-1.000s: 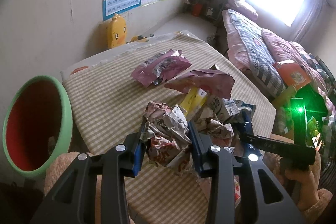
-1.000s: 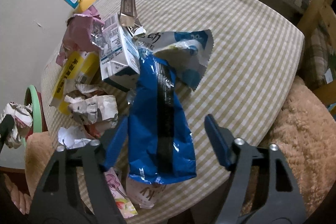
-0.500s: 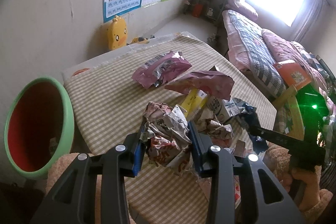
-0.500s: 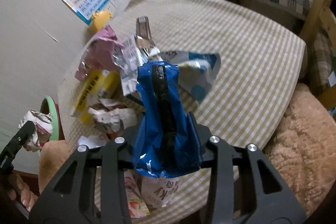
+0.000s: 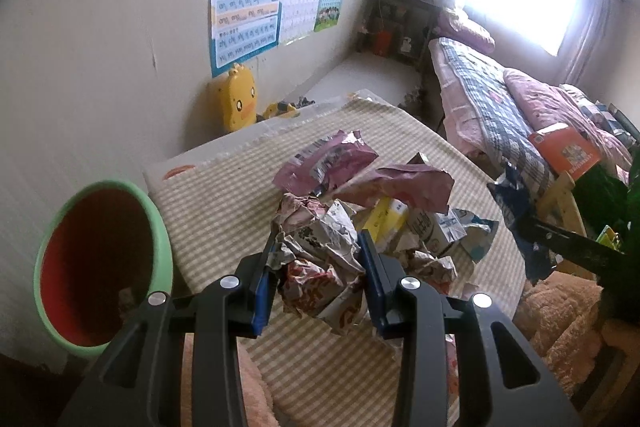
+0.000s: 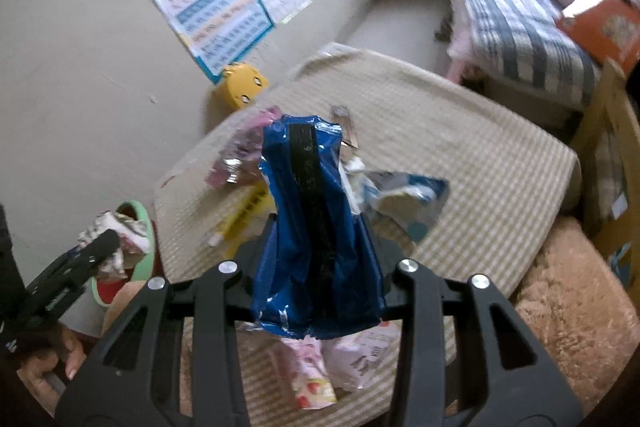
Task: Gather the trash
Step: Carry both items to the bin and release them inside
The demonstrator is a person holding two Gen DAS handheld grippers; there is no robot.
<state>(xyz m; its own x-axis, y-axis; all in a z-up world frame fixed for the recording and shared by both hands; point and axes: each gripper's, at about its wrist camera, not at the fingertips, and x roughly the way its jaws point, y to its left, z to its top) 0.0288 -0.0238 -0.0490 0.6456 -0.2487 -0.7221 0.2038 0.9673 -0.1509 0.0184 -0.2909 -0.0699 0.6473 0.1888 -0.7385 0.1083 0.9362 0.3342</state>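
Note:
My left gripper (image 5: 318, 267) is shut on a crumpled paper ball (image 5: 316, 259) and holds it above the table's near edge, right of the green bin with a red inside (image 5: 100, 259). My right gripper (image 6: 320, 247) is shut on a blue foil wrapper (image 6: 316, 223), lifted above the checked table (image 6: 480, 155). The blue wrapper also shows at the right of the left wrist view (image 5: 516, 223). The paper ball also shows over the bin (image 6: 136, 211) in the right wrist view (image 6: 116, 239).
A trash pile lies on the table: pink wrappers (image 5: 332, 163), a yellow box (image 5: 386, 219), a milk carton (image 5: 432, 231), crumpled paper (image 5: 432, 263), a white-blue wrapper (image 6: 408, 199). A plush seat (image 6: 576, 307) sits right of the table. A bed (image 5: 500, 107) stands behind.
My right gripper closed on the blue wrapper and lifted it off the table. My left gripper, still holding the paper ball, shifted slightly toward the bin.

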